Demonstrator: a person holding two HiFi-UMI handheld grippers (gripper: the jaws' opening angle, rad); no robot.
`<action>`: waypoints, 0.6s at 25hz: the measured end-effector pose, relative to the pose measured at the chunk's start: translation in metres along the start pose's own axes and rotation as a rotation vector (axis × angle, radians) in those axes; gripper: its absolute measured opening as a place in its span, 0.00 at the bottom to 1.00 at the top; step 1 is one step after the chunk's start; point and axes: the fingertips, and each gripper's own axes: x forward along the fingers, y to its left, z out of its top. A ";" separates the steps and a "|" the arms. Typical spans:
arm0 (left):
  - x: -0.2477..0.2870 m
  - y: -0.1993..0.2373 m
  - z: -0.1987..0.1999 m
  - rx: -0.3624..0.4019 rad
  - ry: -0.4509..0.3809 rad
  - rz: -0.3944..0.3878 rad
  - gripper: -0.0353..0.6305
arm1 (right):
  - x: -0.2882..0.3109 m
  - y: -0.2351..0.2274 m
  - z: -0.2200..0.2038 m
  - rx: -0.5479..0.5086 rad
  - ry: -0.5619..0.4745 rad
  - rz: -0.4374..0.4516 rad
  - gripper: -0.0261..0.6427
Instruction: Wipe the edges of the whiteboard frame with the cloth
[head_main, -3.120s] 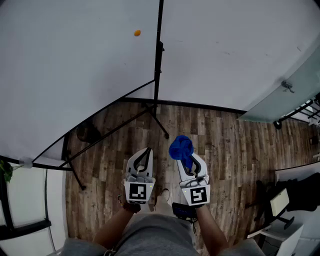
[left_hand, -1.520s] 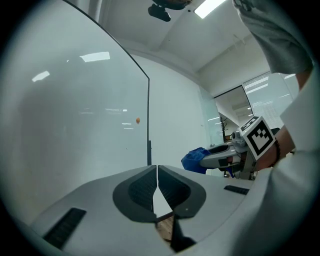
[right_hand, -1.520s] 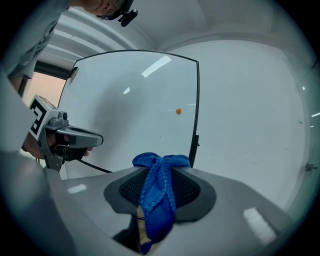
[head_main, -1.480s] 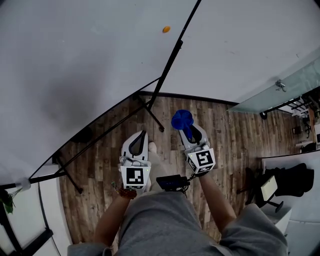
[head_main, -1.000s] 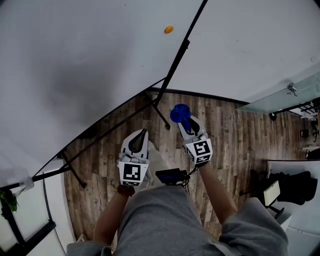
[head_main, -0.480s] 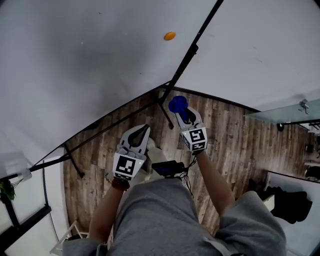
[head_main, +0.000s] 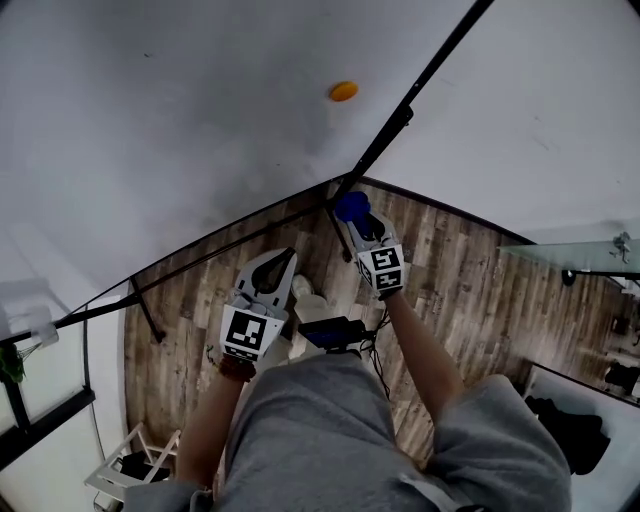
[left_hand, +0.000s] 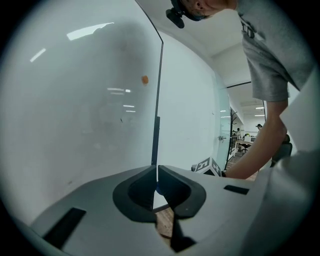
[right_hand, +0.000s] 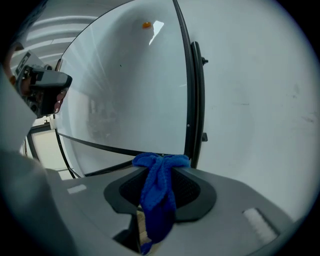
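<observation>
The whiteboard (head_main: 180, 130) fills the upper left of the head view, with a thin black frame (head_main: 402, 113) down its right edge and along its bottom. My right gripper (head_main: 355, 216) is shut on a bunched blue cloth (head_main: 351, 206), which sits right at the frame's lower right corner. In the right gripper view the cloth (right_hand: 159, 189) hangs between the jaws, just short of the black frame (right_hand: 192, 100). My left gripper (head_main: 285, 260) is shut and empty, lower and to the left, over the floor. In the left gripper view the frame (left_hand: 160, 95) rises straight ahead.
An orange magnet (head_main: 343, 91) sticks to the board near the frame. Black stand legs (head_main: 145, 310) run under the board over the wood floor (head_main: 470, 280). A white wall (head_main: 540, 110) stands to the right, and a white rack (head_main: 130, 468) at the lower left.
My right gripper has carried the cloth up and forward to the frame's lower right corner. The left gripper stayed low and shut. The head view swung so the board looms larger.
</observation>
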 end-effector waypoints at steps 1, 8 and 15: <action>0.002 0.001 0.000 -0.002 0.003 0.006 0.08 | 0.006 -0.001 -0.004 0.001 0.008 0.008 0.25; 0.015 0.013 -0.003 -0.020 0.018 0.041 0.08 | 0.041 -0.009 -0.021 0.004 0.050 0.048 0.25; 0.013 0.024 -0.016 -0.049 0.047 0.084 0.08 | 0.070 -0.020 -0.031 -0.006 0.075 0.061 0.25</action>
